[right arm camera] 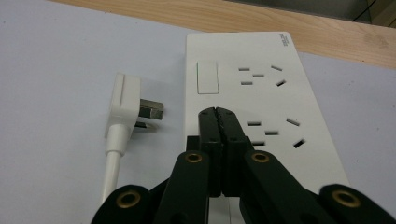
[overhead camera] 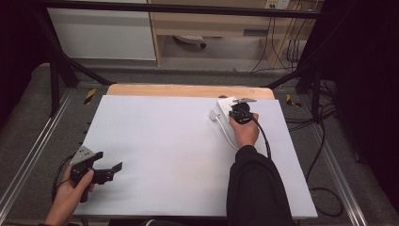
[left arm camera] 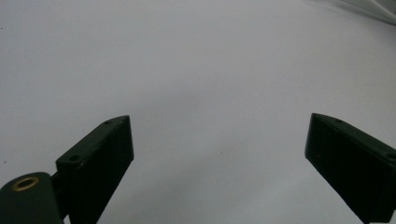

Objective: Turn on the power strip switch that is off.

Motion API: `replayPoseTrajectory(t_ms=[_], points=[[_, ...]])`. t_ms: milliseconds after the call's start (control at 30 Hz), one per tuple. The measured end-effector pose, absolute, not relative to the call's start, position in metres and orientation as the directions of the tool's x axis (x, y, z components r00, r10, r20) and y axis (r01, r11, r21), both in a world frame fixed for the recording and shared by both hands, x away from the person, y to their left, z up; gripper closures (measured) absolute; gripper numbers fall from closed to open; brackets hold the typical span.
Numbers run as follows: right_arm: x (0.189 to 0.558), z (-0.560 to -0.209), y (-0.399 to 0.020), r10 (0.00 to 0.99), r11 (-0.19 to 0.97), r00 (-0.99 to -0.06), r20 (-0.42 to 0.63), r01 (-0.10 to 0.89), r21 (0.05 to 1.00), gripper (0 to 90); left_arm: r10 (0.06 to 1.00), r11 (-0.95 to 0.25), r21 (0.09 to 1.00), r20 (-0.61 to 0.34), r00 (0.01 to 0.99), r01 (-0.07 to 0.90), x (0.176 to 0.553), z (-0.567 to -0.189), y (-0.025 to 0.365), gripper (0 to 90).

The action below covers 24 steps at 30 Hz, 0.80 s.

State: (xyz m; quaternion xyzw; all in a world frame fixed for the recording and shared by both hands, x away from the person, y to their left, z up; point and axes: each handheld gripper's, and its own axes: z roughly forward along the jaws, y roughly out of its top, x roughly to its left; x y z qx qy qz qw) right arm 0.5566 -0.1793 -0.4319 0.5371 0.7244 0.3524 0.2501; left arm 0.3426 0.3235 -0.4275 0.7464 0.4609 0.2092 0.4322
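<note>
Now the closed claw is lining up on the strip's switch

Right now the right claw (right arm camera: 218, 114) is hovering with its jaws pressed together, nothing between them, tips pointing at the white power strip (right arm camera: 261, 93) just short of its rocker switch (right arm camera: 207, 77). Judging from that pose, the step in hand is pressing the switch with the closed tips, or else nudging the strip; the next move is calling for a small advance forward and down so the tips are landing squarely on the rocker rather than on the sockets beside it. Beside the strip, close but apart from it, the white plug (right arm camera: 127, 105) is lying on its side with its prongs facing the strip, its cord (right arm camera: 111, 175) trailing back toward the person. Strip and plug are sitting at the far right of the bench (overhead camera: 179, 141), near its wooden edge. Over at the near left, the left claw (overhead camera: 107, 172) is waiting with jaws spread wide, holding nothing.

Whether the tips are already touching the strip is hard to judge. In the high view the right hand (overhead camera: 245, 132) is covering much of the strip, and the near end of the strip is hiding behind the claw's own linkage.
</note>
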Motion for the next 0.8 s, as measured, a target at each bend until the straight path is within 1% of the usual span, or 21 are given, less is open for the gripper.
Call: replayPoseTrajectory(t_ms=[800], points=[[0.5559, -0.4333, -0.1787, 0.956, 0.172, -0.293, 0.013, 0.594, 0.786, 90.0, 0.869, -0.205, 0.833, -0.086, 0.487, 0.513, 0.3428, -0.4283, 0.3232, 8.0]])
